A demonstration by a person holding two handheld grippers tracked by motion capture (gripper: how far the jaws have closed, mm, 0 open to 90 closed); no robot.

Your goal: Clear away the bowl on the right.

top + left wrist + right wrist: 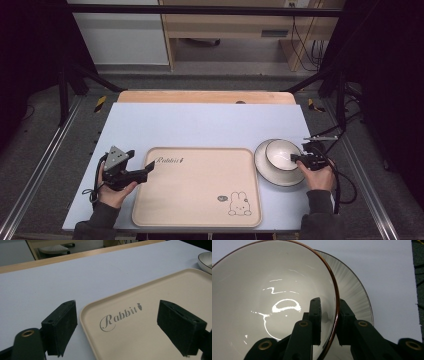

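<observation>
Two grippers in play, doing different jobs. Right gripper (329,322) is pinched on the rim of the bowl (281,153): one jaw inside the wall, one outside, pads pressing the edge, which suits a thin ceramic lip. Bowl sits on the plate (265,170) near the tabletop's right edge, just beside the right side of the tray (200,210). Left gripper (117,322) holds nothing; jaws stand wide apart, straddling the tray's near-left corner by the "Rabbit" lettering, one jaw off the tray on the mat (200,125), one over it. My read: it's parked there to steady the tray or stay clear, while the bowl gets lifted off the plate toward the tray.
</observation>
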